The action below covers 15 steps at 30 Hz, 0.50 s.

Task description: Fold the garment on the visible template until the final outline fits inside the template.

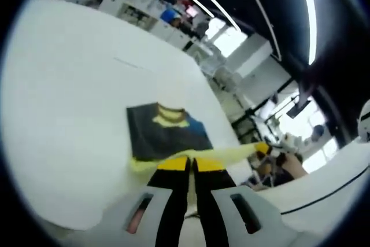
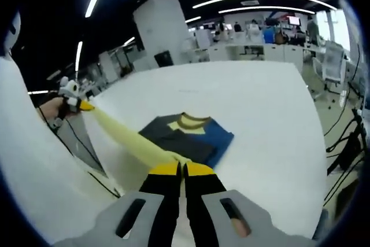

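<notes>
The dark garment (image 2: 186,135) lies partly folded on the white table (image 2: 266,114). Both grippers, left (image 1: 191,165) and right (image 2: 182,168), clench its pale yellow sleeve (image 2: 130,137), stretched taut above the table.

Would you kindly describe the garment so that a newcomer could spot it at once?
On the large white table lies a folded dark grey garment with a yellow collar and a blue part. A pale yellow sleeve stretches from it between the left gripper and the right gripper, both shut on it.
</notes>
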Available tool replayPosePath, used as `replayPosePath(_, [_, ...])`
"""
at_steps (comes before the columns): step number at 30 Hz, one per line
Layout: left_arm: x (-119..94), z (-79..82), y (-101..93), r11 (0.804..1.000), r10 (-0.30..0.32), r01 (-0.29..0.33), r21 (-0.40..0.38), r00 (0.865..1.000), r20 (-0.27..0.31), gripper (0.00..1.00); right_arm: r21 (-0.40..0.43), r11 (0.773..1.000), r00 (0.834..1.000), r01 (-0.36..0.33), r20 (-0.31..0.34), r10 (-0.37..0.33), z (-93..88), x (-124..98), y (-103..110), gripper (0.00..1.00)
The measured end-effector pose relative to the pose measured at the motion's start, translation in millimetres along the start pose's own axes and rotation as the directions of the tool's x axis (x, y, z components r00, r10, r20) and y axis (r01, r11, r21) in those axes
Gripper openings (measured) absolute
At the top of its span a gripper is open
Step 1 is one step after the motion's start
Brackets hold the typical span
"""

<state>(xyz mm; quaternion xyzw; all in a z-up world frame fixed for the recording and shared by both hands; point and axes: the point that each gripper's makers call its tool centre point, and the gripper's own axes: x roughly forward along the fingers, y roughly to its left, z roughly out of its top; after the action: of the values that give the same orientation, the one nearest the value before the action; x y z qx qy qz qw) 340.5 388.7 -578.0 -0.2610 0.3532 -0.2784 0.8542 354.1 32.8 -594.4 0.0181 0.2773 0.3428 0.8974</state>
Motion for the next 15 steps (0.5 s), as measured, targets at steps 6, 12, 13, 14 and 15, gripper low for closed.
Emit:
replayPosePath(6, [11.9,19.0,1.8,1.000,0.011,-0.011,0.014,1.000,0.024,0.00,-0.013,1.000,1.000,0.016,0.018,-0.016,15.5,13.9,-16.2,0.03])
replayPosePath(12, [23.4,35.5,2.8,1.000,0.010,-0.011,0.016,0.999,0.046,0.00,-0.020,0.999,0.999,0.030,0.038,-0.030,30.0,27.1,-25.6,0.03])
replayPosePath(13, [25.2,37.5,3.6,1.000,0.011,-0.011,0.015,0.999,0.048,0.00,-0.022,0.999,0.999,0.032,0.039,-0.031,31.0,28.9,-26.1,0.03])
replayPosePath(14, [27.7,40.2,4.5,1.000,0.013,-0.014,0.014,0.999,0.049,0.00,-0.023,0.999,0.999,0.031,0.039,-0.031,31.9,31.5,-26.9,0.03])
replayPosePath(15, [29.5,42.0,5.1,1.000,0.016,-0.017,0.015,0.999,0.051,0.00,-0.022,0.999,0.999,0.032,0.038,-0.031,32.4,33.3,-27.1,0.03])
